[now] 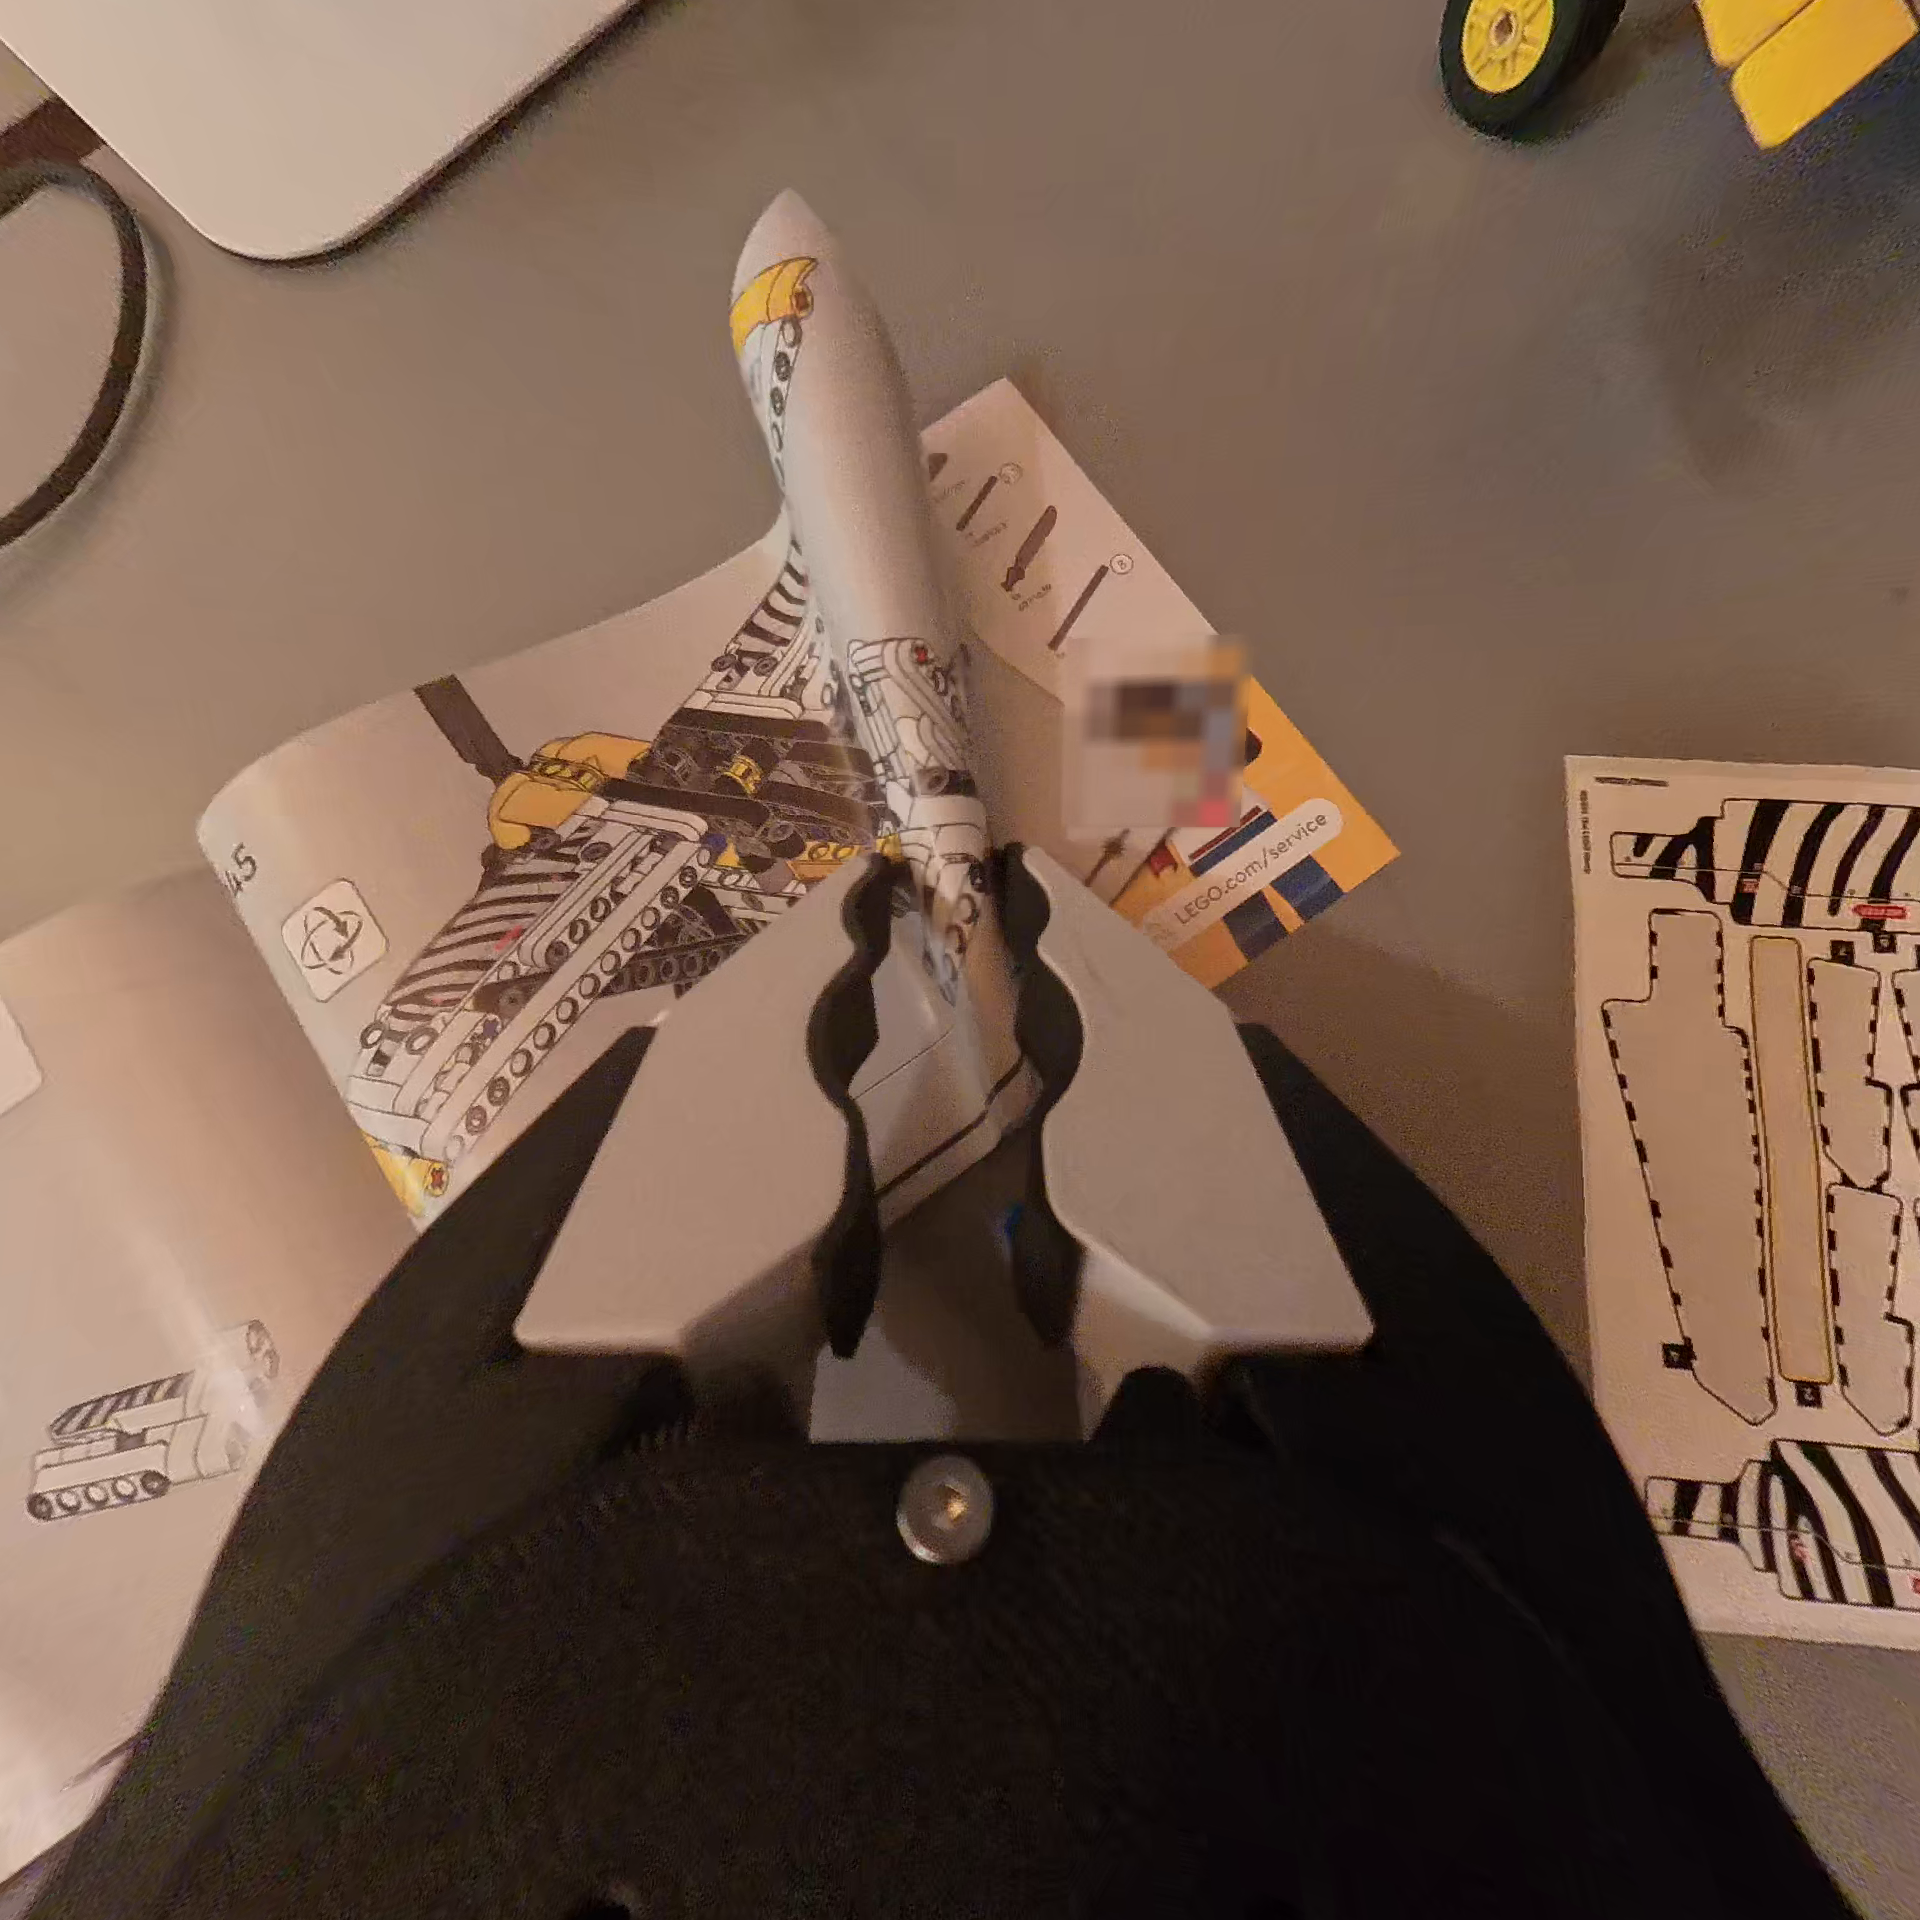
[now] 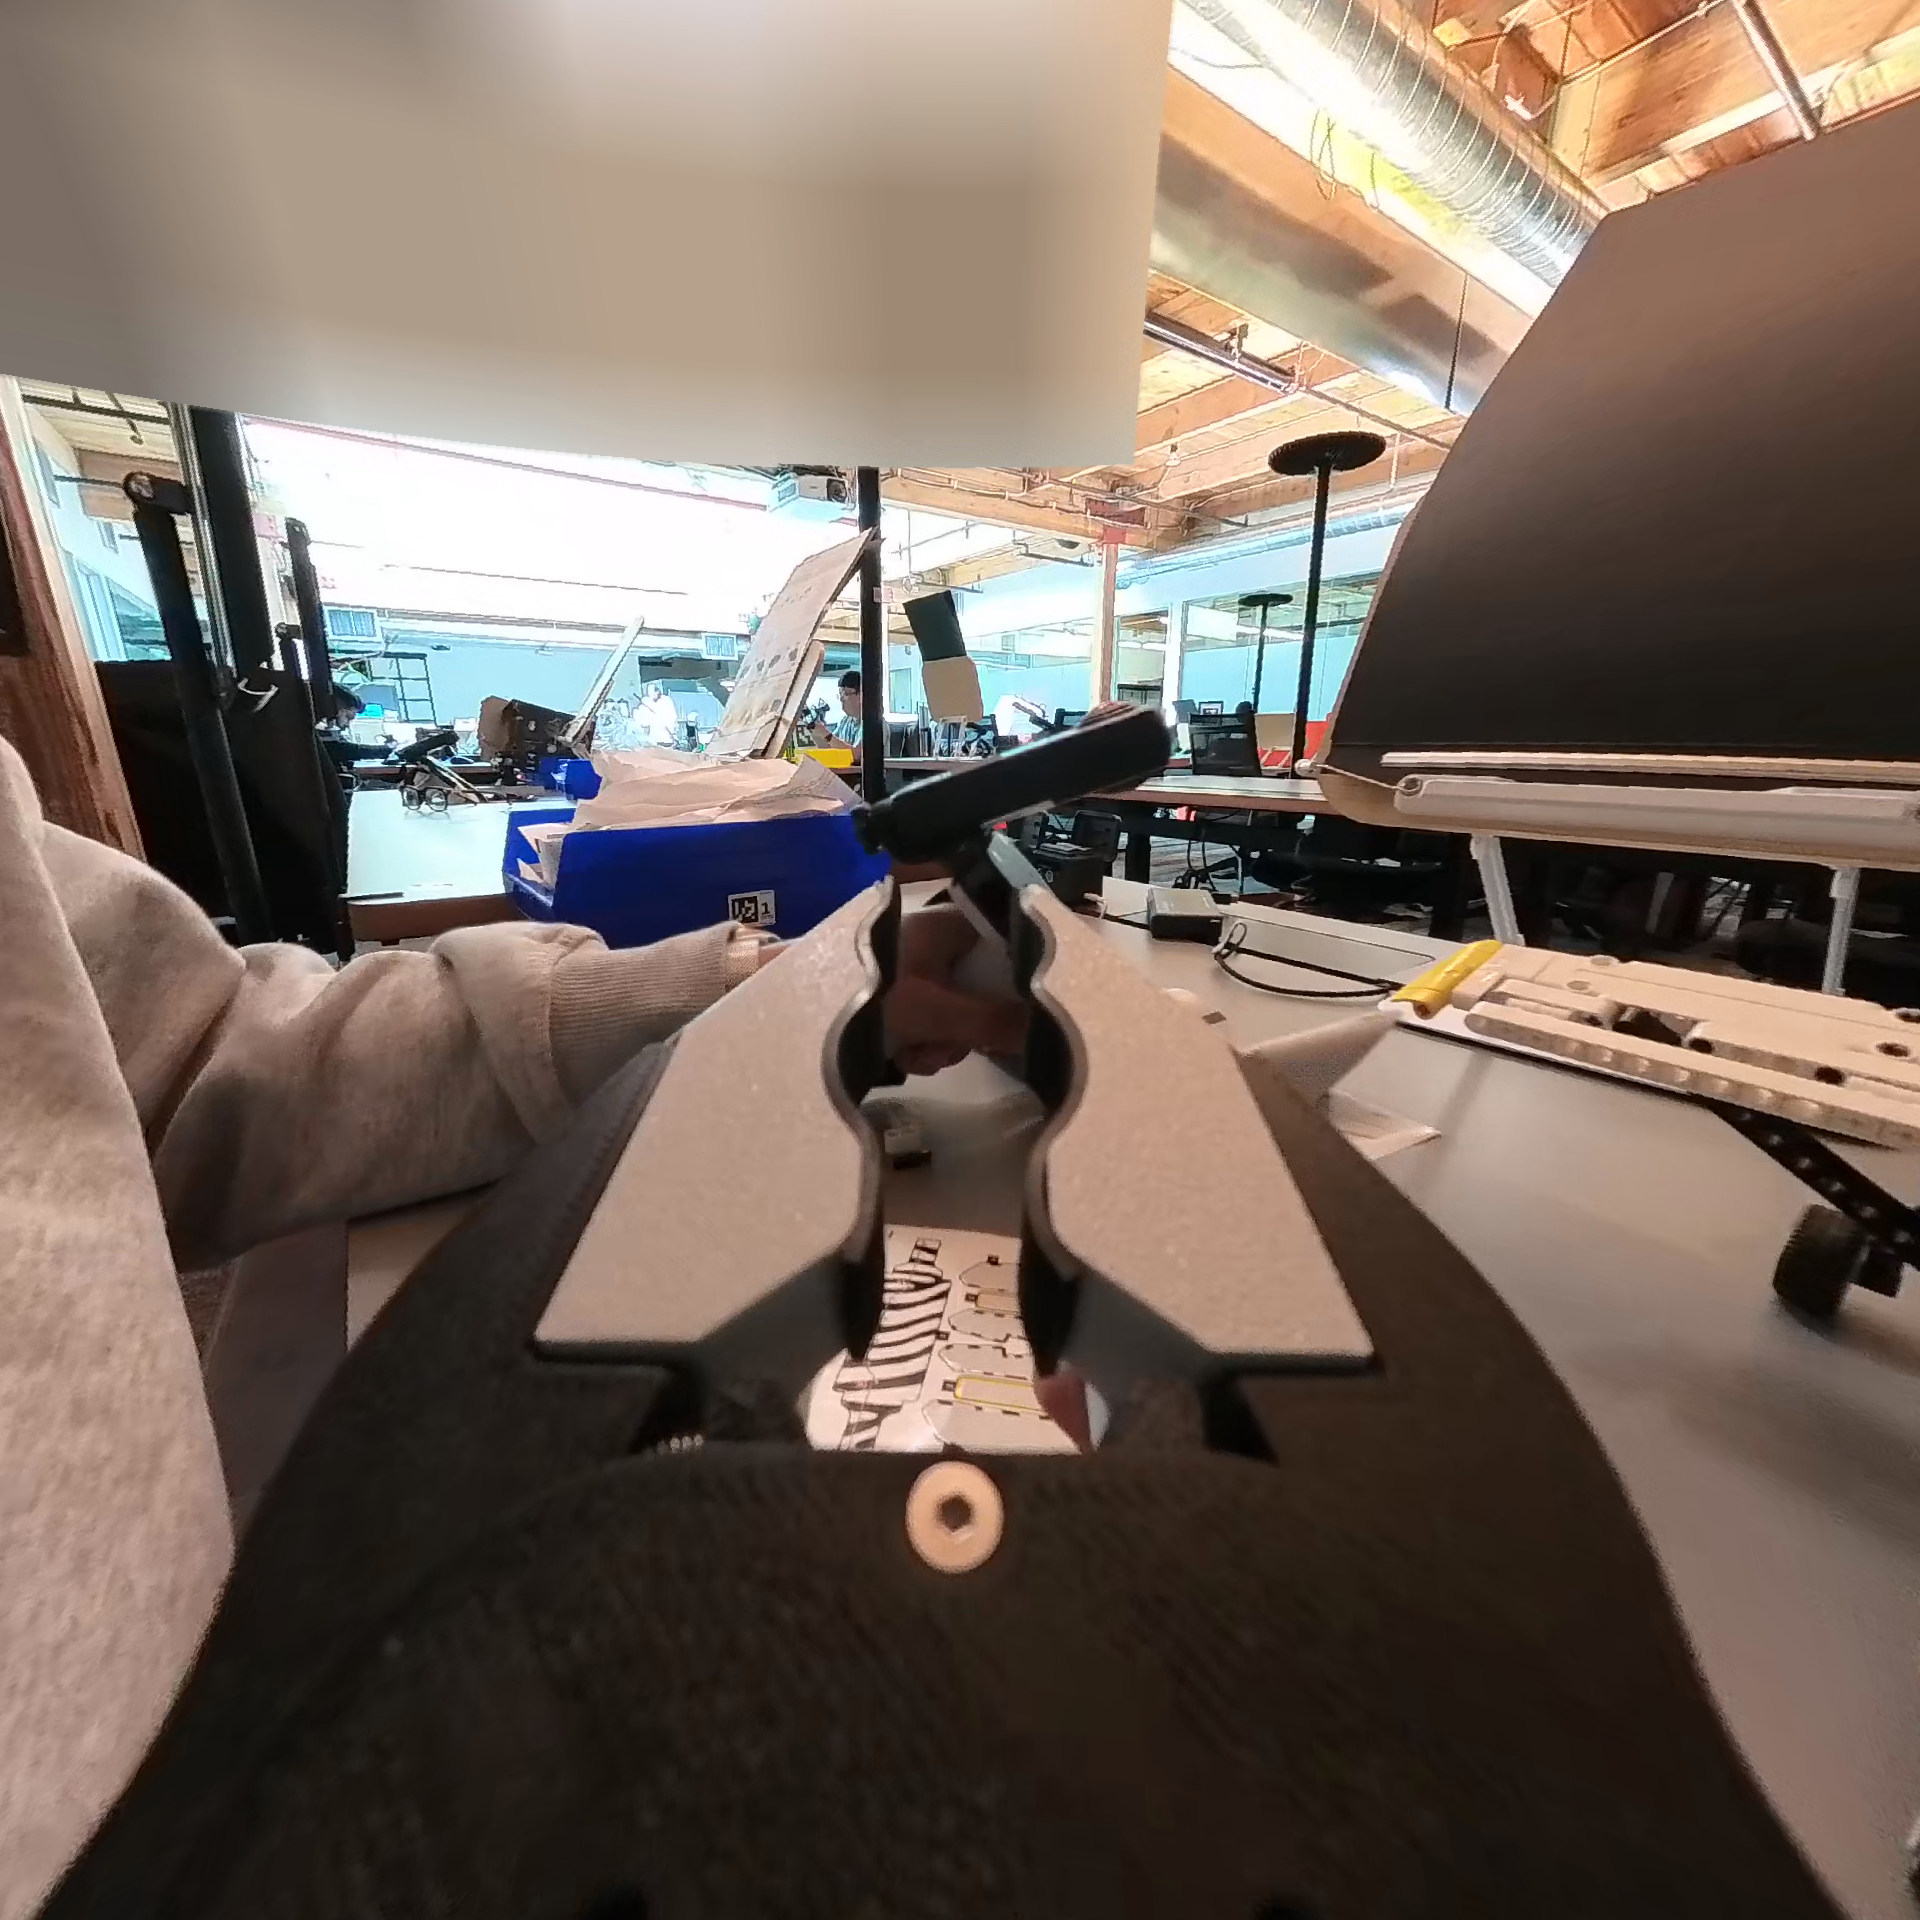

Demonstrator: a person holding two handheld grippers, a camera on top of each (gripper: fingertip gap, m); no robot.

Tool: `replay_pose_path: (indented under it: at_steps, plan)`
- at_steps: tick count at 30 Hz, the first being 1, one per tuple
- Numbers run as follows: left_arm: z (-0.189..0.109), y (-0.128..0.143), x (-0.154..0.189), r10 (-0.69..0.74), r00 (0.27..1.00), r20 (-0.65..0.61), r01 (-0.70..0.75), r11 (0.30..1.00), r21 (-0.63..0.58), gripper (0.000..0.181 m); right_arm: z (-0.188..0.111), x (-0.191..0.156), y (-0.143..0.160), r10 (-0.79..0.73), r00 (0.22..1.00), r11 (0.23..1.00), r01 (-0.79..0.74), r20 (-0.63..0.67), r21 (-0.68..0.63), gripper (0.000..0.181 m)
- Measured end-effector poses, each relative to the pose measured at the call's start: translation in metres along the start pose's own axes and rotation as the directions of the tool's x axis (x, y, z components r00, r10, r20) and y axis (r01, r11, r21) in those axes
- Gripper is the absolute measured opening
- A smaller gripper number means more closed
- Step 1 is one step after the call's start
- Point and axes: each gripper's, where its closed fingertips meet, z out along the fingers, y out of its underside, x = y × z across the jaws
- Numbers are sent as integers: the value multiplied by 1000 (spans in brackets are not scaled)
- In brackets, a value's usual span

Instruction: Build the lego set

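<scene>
In the left wrist view the open instruction booklet lies on the grey table. One page stands up curled between the fingertips of my left gripper, against the right finger. The jaws stand a little apart. A zebra-striped sticker sheet lies to the right and also shows under my right gripper in the right wrist view. My right gripper is open and empty above the table. The white beam model with a black wheel sits at the right.
A yellow-hubbed wheel and a yellow part lie at the far right. A white flat base and a black cable are at the far left. A person's grey sleeve, a blue bin and a dark tilted screen surround the table. My hands' fingertips stand some 25 cm from each other.
</scene>
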Motion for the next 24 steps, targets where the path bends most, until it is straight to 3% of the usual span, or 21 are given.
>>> replay_pose_path:
  at_steps: [3, 5, 10, 12, 16, 24]
  plan:
    - [-1, -1, -5, -6, 1000, 12, 6, 1000, 3, 5, 0, 0, 1, -7, 1000, 1000, 7, 1, -4, 20]
    - [-2, -2, -2, -53, 998, -40, 54, 998, 22, 4, 1, -1, 1, -12, 1000, 1000, 12, 1, -5, 19]
    - [-14, -10, 9, -209, 940, -270, 234, 970, 66, 30, 1, 0, 2, -15, 1000, 1000, 15, 0, -9, 20]
    - [-19, -13, 9, -247, 913, -324, 286, 955, 79, 29, 1, 0, 2, -16, 1000, 1000, 16, 1, -13, 20]
    - [-24, -16, 4, -265, 898, -351, 319, 942, 105, 21, 2, 0, 3, -15, 1000, 1000, 15, 0, -14, 20]
    - [-30, -21, 3, -284, 868, -408, 362, 923, 129, 27, 2, 1, 3, -14, 1000, 1000, 14, 1, -12, 19]
